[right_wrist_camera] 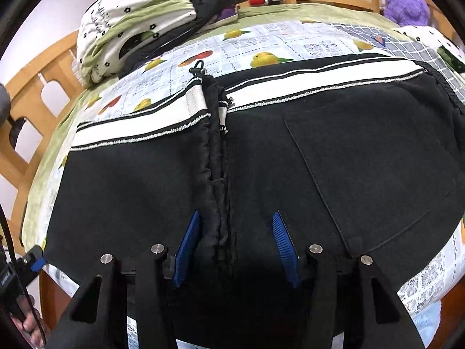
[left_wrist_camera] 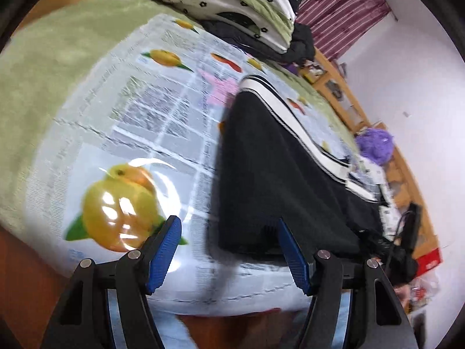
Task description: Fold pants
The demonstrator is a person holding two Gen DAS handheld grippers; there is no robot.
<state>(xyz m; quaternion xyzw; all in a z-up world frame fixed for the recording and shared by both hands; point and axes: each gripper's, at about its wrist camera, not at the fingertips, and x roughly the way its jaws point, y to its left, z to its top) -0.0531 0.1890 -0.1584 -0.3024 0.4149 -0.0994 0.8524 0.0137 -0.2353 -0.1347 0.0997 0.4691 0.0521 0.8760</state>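
On fruit-print sheet (right_wrist_camera: 290,43), black pants (right_wrist_camera: 290,151) — white side stripe, both hand-held grippers (left_wrist_camera: 229,250) (right_wrist_camera: 237,247) agape.

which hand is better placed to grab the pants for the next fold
Right. Its tongs hang open over the black pants, straddling the drawstring. The left tongs sit at the pants' edge, mostly over the fruit-print sheet.

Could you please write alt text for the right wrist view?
Black pants with a white striped waistband lie flat on a fruit-print sheet. The right gripper hovers open above them, its blue fingers straddling the drawstring.
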